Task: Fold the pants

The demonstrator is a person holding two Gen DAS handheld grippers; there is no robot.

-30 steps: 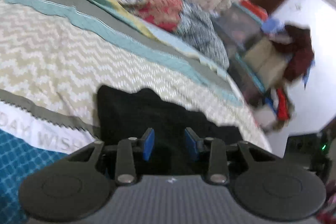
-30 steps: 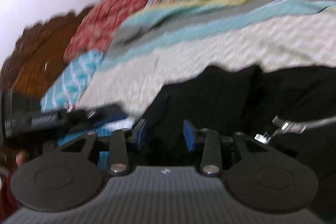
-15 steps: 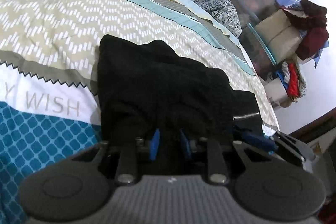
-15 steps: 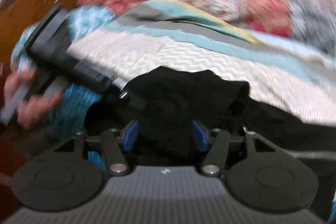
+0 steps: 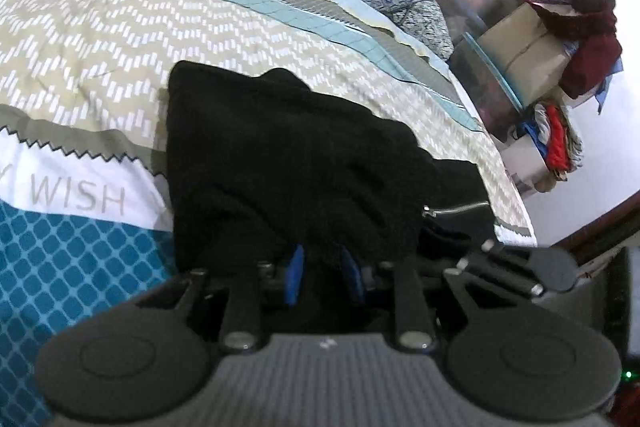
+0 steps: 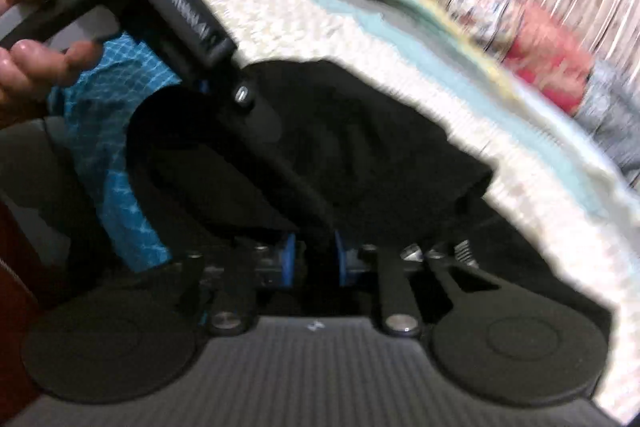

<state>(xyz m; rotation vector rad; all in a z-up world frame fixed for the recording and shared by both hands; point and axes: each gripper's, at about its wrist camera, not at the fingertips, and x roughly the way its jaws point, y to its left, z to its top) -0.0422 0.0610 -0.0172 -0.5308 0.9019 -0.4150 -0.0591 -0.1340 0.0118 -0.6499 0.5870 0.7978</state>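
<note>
Since a second ago both hand-held grippers have closed in on the near edge of the black pants (image 5: 288, 163), bunched on the bed (image 5: 100, 39), long axis toward twelve o'clock. Left hand-held gripper (image 5: 322, 277) pinches cloth; right hand-held gripper (image 6: 314, 259) likewise, at its three o'clock.

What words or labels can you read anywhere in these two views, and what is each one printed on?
"WISH": grey capitals on the white band of the bedspread, left wrist view; a cut-off letter, maybe "Y", sits before it at the frame edge.
White print on the handle of the left gripper, right wrist view: too blurred to read.
Nothing readable on the black pants, and no other text shows.
</note>
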